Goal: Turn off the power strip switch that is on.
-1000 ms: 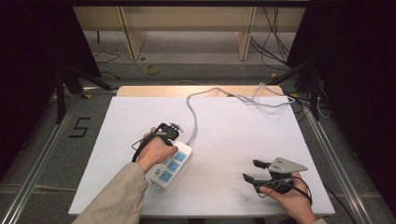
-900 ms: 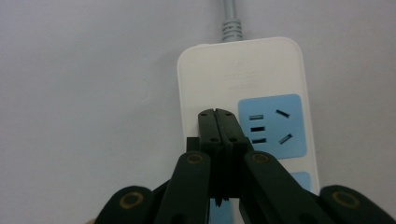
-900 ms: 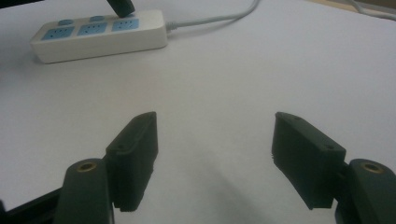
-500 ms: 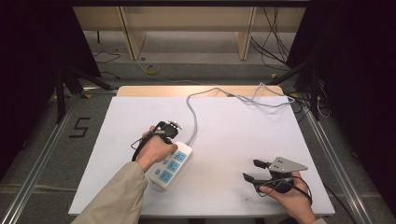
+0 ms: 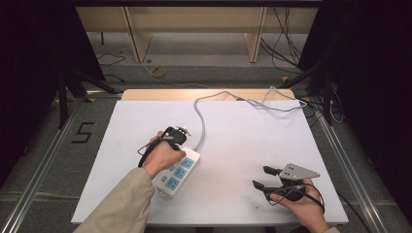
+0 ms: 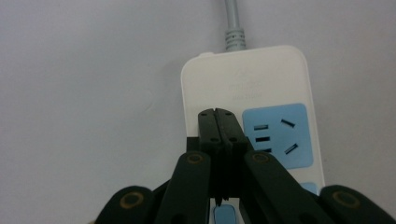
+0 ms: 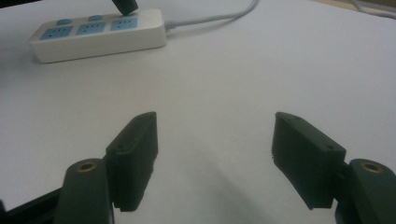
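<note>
Change since earlier frame: nothing has shifted; both hands and the strip sit where they did a second ago, so I read this as a hold, not progress.

Left gripper: my left gripper (image 5: 179,134) has its jaws pressed together, nothing between them. From the left gripper view the closed tip (image 6: 218,122) sits on or just over the strip's top face, beside the blue socket nearest the cord; contact I cannot tell.

Task thing: white plastic power strip with blue socket faces (image 5: 179,170), lying flat on the white table (image 5: 252,131), left of centre, near the front edge. Its grey cord (image 5: 233,97) runs off toward the far edge.

Right gripper: my right gripper (image 5: 266,177) rests low at the front right, jaws wide apart, empty, well apart from the strip.

Meaning: likely poised to press a switch or button; not yet done, by my judgement.
</note>
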